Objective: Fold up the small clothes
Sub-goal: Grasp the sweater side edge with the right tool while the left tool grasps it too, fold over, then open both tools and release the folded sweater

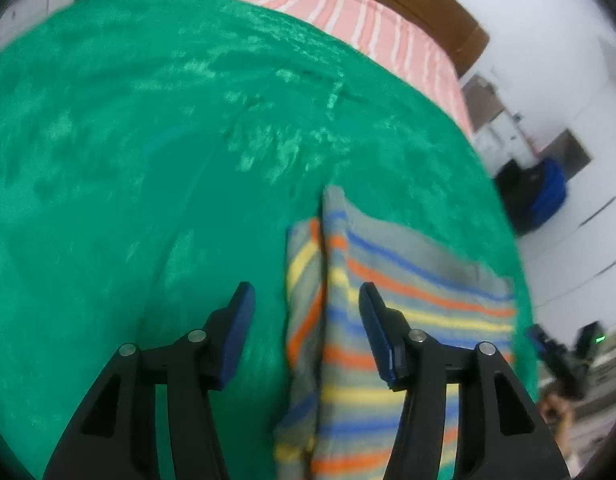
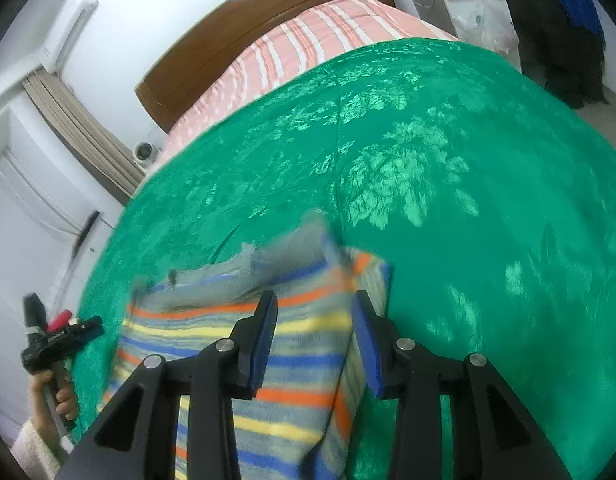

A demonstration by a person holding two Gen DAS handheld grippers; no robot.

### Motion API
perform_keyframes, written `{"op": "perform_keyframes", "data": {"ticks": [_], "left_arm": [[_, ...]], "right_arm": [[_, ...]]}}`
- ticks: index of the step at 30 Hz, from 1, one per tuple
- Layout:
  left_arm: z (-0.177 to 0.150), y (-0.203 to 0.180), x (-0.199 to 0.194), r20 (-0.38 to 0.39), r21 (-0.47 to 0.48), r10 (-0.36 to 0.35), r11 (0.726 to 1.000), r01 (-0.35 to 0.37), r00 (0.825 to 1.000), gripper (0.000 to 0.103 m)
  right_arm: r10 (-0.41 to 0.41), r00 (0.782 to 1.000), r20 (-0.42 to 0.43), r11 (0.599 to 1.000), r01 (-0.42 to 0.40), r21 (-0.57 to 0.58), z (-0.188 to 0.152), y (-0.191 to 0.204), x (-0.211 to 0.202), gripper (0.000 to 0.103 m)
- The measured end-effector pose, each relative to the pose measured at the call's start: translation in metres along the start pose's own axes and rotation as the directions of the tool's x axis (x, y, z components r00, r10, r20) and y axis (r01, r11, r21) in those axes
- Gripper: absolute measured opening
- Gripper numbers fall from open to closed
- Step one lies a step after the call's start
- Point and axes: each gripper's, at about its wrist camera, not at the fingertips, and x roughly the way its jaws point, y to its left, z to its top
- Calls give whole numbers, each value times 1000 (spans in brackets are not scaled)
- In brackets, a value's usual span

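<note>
A small striped garment (image 1: 412,292), grey with orange, yellow and blue bands, lies folded on the green bedspread (image 1: 148,160). My left gripper (image 1: 306,300) is open and empty above the garment's left edge, its right finger (image 1: 378,332) over the cloth. In the right wrist view the same garment (image 2: 304,332) lies under my right gripper (image 2: 314,306), which is open and empty just above it. The garment's far edge is blurred there. The left gripper (image 2: 64,338) shows at the far left, held in a hand.
The green bedspread (image 2: 468,200) covers most of a bed with a pink striped sheet (image 2: 316,40) and a wooden headboard (image 2: 244,28). Dark and blue clothes (image 2: 564,20) hang at the far right. A curtain (image 2: 80,128) and a white wall are on the left.
</note>
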Motion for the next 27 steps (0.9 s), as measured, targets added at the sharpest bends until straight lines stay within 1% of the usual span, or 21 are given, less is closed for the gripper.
{"op": "perform_keyframes", "data": {"ticks": [2, 4, 5, 6, 8, 9, 10, 11, 12, 13, 14, 17, 19, 20, 21, 22, 23, 24, 25, 26, 27], "left_arm": [[-21, 10, -14, -21, 17, -11, 1000, 11, 1000, 57], [-45, 8, -25, -59, 45, -48, 998, 50, 997, 60], [-61, 4, -30, -85, 72, -63, 995, 69, 994, 65], [-74, -4, -30, -102, 103, -61, 992, 71, 993, 71], [-95, -18, -26, -130, 164, -14, 986, 36, 991, 71], [-98, -23, -17, -142, 183, 17, 983, 9, 990, 55], [-102, -28, -10, -151, 195, 48, 981, -18, 987, 34], [-105, -32, -2, -165, 208, 90, 977, -54, 982, 8], [-109, -32, -2, -165, 221, 105, 973, -67, 981, 6], [-108, -33, -4, -148, 235, 119, 969, -82, 982, 5], [-109, -31, -9, -142, 242, 133, 966, -95, 981, 5], [-112, -21, -7, -161, 230, 132, 969, -93, 978, 5], [-111, -27, 2, -150, 262, 165, 957, -122, 975, 6], [-112, -30, 0, -133, 277, 177, 951, -135, 975, 8], [-113, -32, -5, -119, 281, 182, 949, -142, 976, 17], [-116, -33, -11, -105, 282, 200, 945, -164, 974, 21], [-120, -35, -23, -79, 284, 231, 938, -200, 970, 34], [-126, -35, -38, -41, 297, 256, 926, -233, 966, 53], [-133, -38, -52, 9, 315, 272, 913, -261, 962, 62], [-141, -41, -71, 77, 332, 285, 896, -294, 956, 76], [-149, -43, -86, 130, 339, 297, 883, -324, 946, 83]], "right_arm": [[36, 999, -11, 999, -36, -8, -20, -4, -17, 40], [48, 997, -52, 998, -50, -27, -40, -6, -32, 40], [51, 995, -89, 998, -55, -42, -56, -5, -42, 42], [50, 992, -118, 997, -57, -51, -67, -4, -45, 44], [41, 986, -159, 997, -50, -54, -86, -1, -50, 57], [45, 982, -181, 997, -54, -47, -96, 0, -48, 57], [54, 979, -197, 997, -63, -37, -103, -4, -45, 55], [77, 970, -232, 996, -83, -18, -108, -4, -36, 34], [74, 961, -265, 997, -81, -13, -110, -5, -24, 11], [28, 958, -286, 999, -38, -28, -112, -5, -20, 8], [-10, 959, -282, 1000, 2, -29, -113, -7, -23, 7], [-58, 958, -281, 998, 52, -26, -117, -16, -32, 6], [-68, 954, -293, 998, 65, -22, -123, -20, -28, 6], [-67, 954, -291, 998, 66, -11, -123, -21, -25, 6], [-65, 958, -278, 998, 66, -8, -123, -20, -25, 7], [-62, 963, -262, 998, 61, -11, -121, -18, -28, 12], [-60, 969, -239, 998, 56, -24, -122, -15, -34, 26], [-74, 972, -224, 997, 68, -34, -123, -13, -40, 33], [-86, 977, -197, 996, 78, -46, -125, -10, -50, 49], [-79, 986, -150, 996, 70, -60, -129, -9, -67, 58], [-80, 991, -111, 995, 72, -74, -136, -7, -80, 60]]}}
